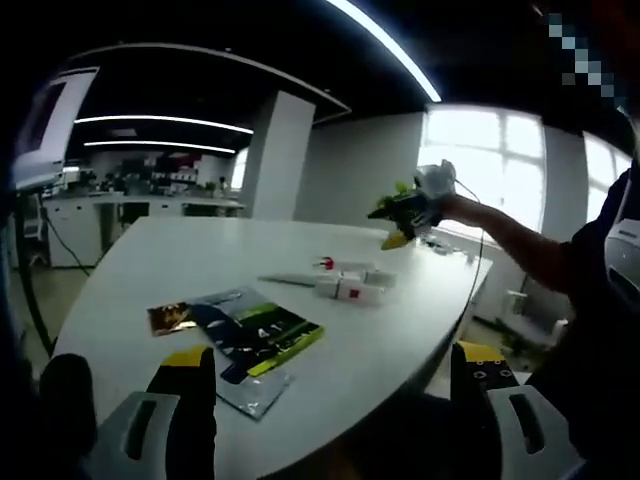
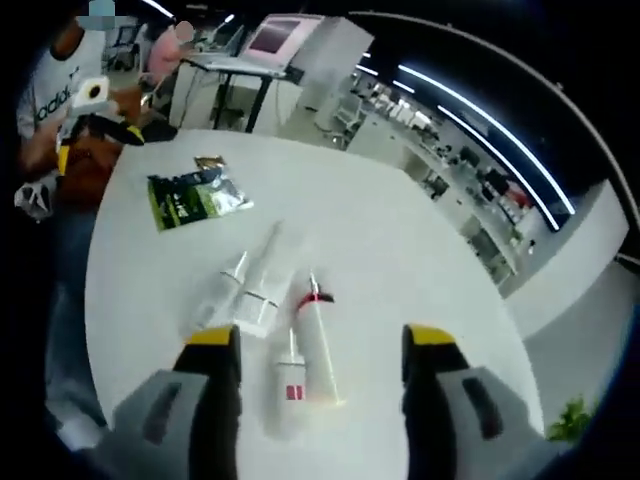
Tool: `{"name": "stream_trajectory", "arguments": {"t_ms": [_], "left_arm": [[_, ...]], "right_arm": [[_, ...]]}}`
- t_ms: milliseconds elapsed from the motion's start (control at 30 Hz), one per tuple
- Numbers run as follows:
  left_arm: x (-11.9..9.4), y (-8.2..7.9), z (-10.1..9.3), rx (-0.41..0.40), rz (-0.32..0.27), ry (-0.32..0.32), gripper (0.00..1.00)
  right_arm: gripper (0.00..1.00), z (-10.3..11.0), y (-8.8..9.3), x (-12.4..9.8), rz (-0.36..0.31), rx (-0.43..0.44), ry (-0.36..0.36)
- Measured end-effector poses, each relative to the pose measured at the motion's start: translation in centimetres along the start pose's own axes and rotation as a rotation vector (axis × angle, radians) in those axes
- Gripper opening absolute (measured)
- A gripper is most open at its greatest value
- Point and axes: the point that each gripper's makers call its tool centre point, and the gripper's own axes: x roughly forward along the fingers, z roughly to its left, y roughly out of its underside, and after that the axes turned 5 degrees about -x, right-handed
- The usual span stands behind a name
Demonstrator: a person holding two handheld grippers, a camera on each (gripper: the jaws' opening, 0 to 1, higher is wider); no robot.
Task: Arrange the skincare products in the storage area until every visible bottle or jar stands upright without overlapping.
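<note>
Right gripper (image 2: 322, 365): jaws spread wide, nothing between them, held above the white table (image 2: 400, 250). Just ahead of the jaws, a group of bottles lies flat on the table: a white tube with a red band (image 2: 318, 340) nearest the right jaw, a small bottle with a red label (image 2: 290, 378) beside it, two clear bottles (image 2: 240, 295) to the left, touching or nearly so. Farther ahead and left, a green packet (image 2: 190, 198).

Left gripper (image 1: 335, 385): jaws wide apart, empty, at the near table edge. Green packet (image 1: 255, 335) just ahead of its left jaw; bottles (image 1: 350, 282) beyond, all lying down. The other gripper (image 1: 405, 212) hangs above them.
</note>
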Motion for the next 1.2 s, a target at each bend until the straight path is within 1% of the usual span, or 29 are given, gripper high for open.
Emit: {"name": "stream_trajectory", "arguments": {"t_ms": [267, 333, 567, 700, 833, 1033, 1200], "left_arm": [[-0.1, -0.1, 0.0, -0.002, -0.005, -0.002, 1.0], [-0.1, -0.1, 0.1, -0.001, -0.003, -0.005, 1.0], [-0.1, 0.0, 0.1, -0.002, 0.0, -0.007, 1.0], [0.0, 0.2, 0.2, -0.006, 0.004, -0.009, 1.0], [0.0, 0.3, 0.2, -0.007, 0.01, -0.011, 1.0], [-0.2, 0.1, 0.2, -0.01, 0.001, -0.016, 1.0], [-0.1, 0.3, 0.2, -0.007, 0.012, -0.02, 1.0]], "right_arm": [[0.61, -0.4, -0.4, 1.0, 0.002, -0.014, -0.004], [0.61, -0.5, -0.5, 1.2, -0.006, -0.022, -0.004], [0.6, -0.8, -0.1, 2.4, 0.013, -0.02, -0.015], [0.59, -0.7, -0.2, 3.2, 0.01, -0.011, -0.027], [0.58, -0.5, 0.2, 4.2, 0.025, -0.009, -0.044], [0.57, -0.3, 0.4, 5.3, 0.036, -0.001, -0.057], [0.55, 0.1, 0.4, 6.5, 0.04, -0.003, -0.08]]}}
